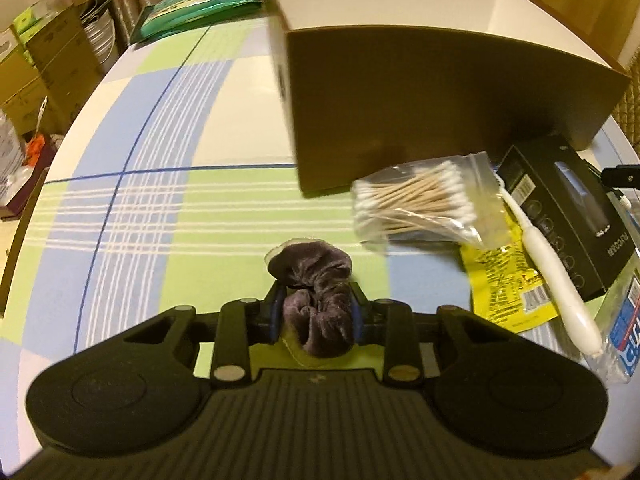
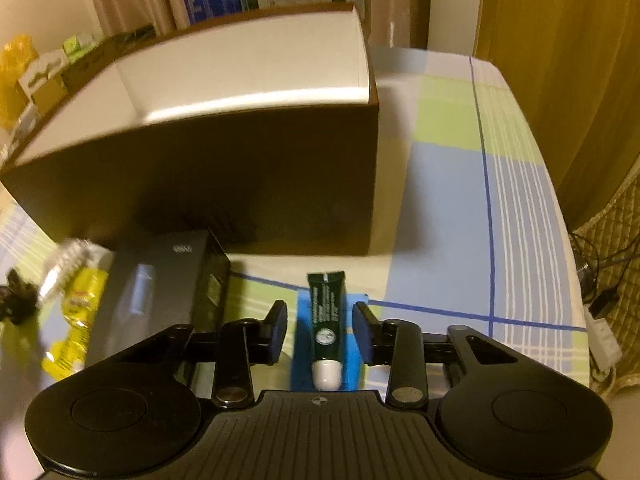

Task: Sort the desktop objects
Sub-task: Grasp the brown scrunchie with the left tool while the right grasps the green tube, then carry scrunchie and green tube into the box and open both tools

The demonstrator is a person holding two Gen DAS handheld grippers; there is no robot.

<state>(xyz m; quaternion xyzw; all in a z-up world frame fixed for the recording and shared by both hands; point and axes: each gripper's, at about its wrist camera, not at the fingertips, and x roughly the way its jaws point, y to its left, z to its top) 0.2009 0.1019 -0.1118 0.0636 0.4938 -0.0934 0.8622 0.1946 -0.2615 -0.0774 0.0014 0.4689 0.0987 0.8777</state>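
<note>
Between the blue pads of the left gripper, a crumpled dark grey velvet scrunchie is pinched tight, the jaws drawn in narrow around it above the checked green, blue and white tabletop. To its right lie a clear bag of cotton swabs, a white toothbrush, a yellow packet and a black carton, all just before a tall brown open-topped box. The right gripper straddles a dark green tube with a white cap lying on a blue card; its pads stand clear of the tube on both sides.
</note>
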